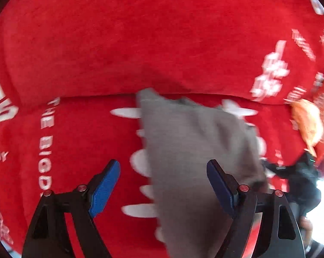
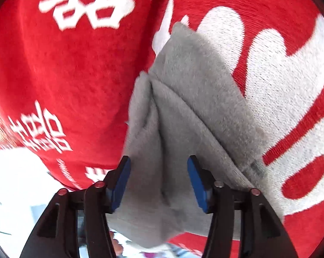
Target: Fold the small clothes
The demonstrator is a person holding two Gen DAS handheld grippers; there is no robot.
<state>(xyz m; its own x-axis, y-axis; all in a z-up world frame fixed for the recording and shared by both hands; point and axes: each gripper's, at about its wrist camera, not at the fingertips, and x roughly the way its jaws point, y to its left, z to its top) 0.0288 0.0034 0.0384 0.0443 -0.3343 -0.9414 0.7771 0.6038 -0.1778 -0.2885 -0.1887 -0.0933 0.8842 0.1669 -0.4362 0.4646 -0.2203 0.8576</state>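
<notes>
While the grey garment [image 2: 183, 111] lies rumpled on the red printed blanket [image 1: 140, 43], we note our right gripper [image 2: 158, 180] spread wide astride its fold and left gripper [image 1: 163, 185] wide over its edge, neither holding.

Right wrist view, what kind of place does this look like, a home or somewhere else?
Probably a home, though little shows. A grey garment lies on a red cloth with white printed lettering, draped over soft, cushion-like furniture; both grippers are open.

Grey garment [image 1: 196, 150] cut off below, blurred
</notes>
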